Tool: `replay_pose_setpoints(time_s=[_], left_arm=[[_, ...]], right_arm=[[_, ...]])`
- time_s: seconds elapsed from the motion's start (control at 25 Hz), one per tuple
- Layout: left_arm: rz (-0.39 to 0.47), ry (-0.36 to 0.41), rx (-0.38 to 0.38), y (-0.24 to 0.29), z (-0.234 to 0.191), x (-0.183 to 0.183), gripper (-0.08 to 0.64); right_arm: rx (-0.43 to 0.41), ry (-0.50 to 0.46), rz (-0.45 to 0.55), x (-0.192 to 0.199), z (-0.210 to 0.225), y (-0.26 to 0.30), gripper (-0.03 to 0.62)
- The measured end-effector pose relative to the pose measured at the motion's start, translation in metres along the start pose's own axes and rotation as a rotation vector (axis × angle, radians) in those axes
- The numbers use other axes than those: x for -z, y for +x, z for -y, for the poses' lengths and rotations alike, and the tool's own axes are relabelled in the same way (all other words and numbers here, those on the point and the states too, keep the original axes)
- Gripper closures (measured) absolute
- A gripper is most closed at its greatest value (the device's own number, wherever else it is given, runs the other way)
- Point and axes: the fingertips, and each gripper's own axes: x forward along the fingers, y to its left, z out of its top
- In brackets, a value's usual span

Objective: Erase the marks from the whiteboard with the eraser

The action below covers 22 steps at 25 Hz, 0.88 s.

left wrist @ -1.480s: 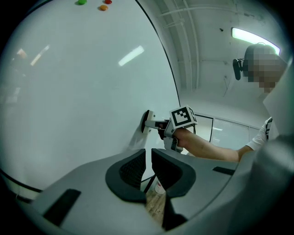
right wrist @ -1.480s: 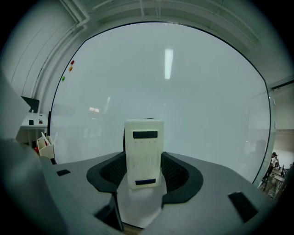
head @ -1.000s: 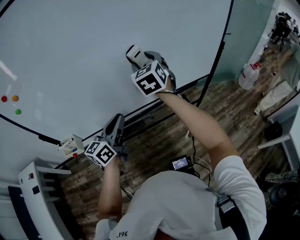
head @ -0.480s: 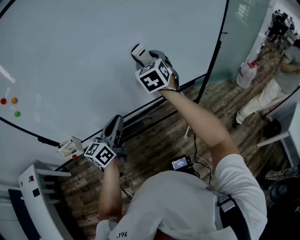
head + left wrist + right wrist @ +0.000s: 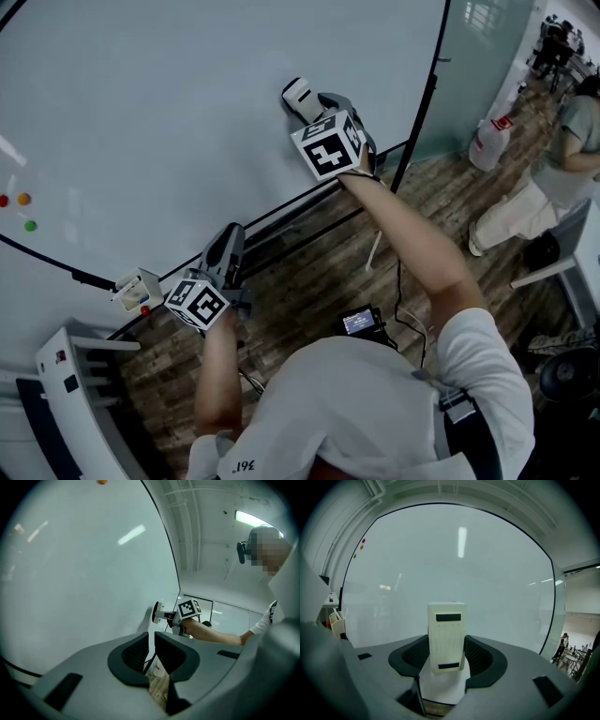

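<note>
Two grippers are in my hands. My right gripper (image 5: 312, 103) has its fingers clenched on the white eraser (image 5: 297, 97), gripping both its sides. The eraser stands upright between them, up against the whiteboard (image 5: 169, 103) near the dark frame at its lower right. My left gripper (image 5: 228, 246) hangs lower, below the board's bottom rail. Its fingers are almost together, with only a thin slit between them, and hold nothing. A red magnet (image 5: 5, 200), an orange magnet (image 5: 24, 199) and a green magnet (image 5: 31, 225) sit far left on the board. A small white holder (image 5: 138, 291) sits at the rail just beside my left gripper. Another person (image 5: 548, 178) stands at the far right on the wooden floor (image 5: 309, 281).
</note>
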Motion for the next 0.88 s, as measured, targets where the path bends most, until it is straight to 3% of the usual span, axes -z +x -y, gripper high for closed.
replay_pose_setpoints(time_s=[0.88], left_arm=[[0.032,0.042,0.03,-0.014,0.021,-0.021,0.532]], right_arm=[[-0.006,0.063,0.042,0.019,0.011,-0.051,0.339]])
